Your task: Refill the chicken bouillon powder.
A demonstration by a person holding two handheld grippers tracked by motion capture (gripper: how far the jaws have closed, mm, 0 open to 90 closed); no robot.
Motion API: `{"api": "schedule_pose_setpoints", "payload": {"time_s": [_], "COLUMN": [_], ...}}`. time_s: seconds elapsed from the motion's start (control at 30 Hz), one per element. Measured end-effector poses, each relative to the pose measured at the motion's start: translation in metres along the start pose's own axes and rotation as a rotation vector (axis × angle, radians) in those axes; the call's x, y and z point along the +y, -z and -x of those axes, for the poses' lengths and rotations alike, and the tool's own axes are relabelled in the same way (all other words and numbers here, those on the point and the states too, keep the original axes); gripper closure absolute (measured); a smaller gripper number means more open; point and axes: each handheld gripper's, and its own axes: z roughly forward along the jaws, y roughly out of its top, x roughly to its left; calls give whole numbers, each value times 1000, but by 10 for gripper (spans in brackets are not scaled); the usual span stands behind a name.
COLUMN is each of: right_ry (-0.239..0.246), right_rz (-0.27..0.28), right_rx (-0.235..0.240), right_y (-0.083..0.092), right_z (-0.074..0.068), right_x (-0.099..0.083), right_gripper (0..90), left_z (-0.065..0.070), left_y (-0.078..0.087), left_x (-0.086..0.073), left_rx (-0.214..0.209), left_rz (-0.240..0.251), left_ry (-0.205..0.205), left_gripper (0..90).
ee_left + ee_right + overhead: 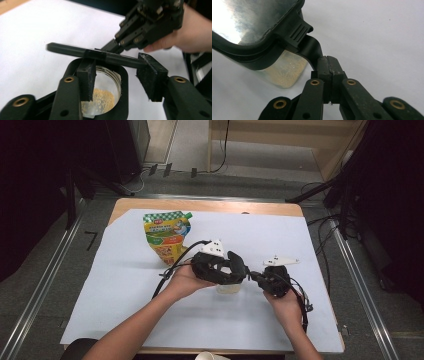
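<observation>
Holding: right tool (329,72) has its jaws pressed together on the lid tab (313,48), the black strip that runs out from the lid's rim.
Right tool on the desk: near the middle, toward the right edge, in the high view (260,276), gripped by the person's right hand (287,305).
Left tool: (120,77) jaws part spread, one pad inside the jar mouth against the rim, the other outside and clear of it; whether the inner pad presses the glass I cannot tell.
Left tool on the desk: at the middle in the high view (239,270), directly over the jar, held by the left hand (185,281).
Jar: clear glass jar (105,95) with a black collar, standing at the middle of the desk (229,288), a layer of pale yellow grains at its bottom.
Lid: black lid (82,51) tilted edge-on above the jar mouth, between the two left jaws, its far end in the right tool's pinch.
Lid from the right tool: underside shiny and reflective (259,22), jar just below it.
Pouch: green and yellow pouch (167,236) lying toward the far left corner, well apart from both tools.
Desk: wooden desk (200,205) covered by a white sheet (125,290).
</observation>
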Motion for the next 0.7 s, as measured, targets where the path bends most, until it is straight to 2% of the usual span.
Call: {"api": "schedule_pose_setpoints", "payload": {"time_s": [0.03, 0.13, 0.37, 0.5, 0.6, 0.7], "right_ry": [-3, 2, -10, -14, -18, -17], "right_rz": [-1, 1, 4, 5, 6, 8], "right_rx": [0, -2, 4, 5, 0, 5], "right_y": [0, 0, 2, 2, 2, 3], "right_z": [-1, 0, -2, -4, -6, -6], "right_x": [0, 0, -1, -2, -2, -3], "right_gripper": [900, 900, 900, 900, 900, 900], "left_z": [2, 8, 7, 5, 3, 0], "left_y": [-1, -4, -7, -13, -20, -22], "left_x": [1, 6, 12, 15, 17, 16], "left_rx": [0, -11, -79, -111, -135, -156], "left_rz": [-15, -41, -44, -35, -46, -38], "left_ry": [-2, 3, 28, 29, 28, 41], "left_gripper": [596, 639, 762, 784, 797, 798]}}
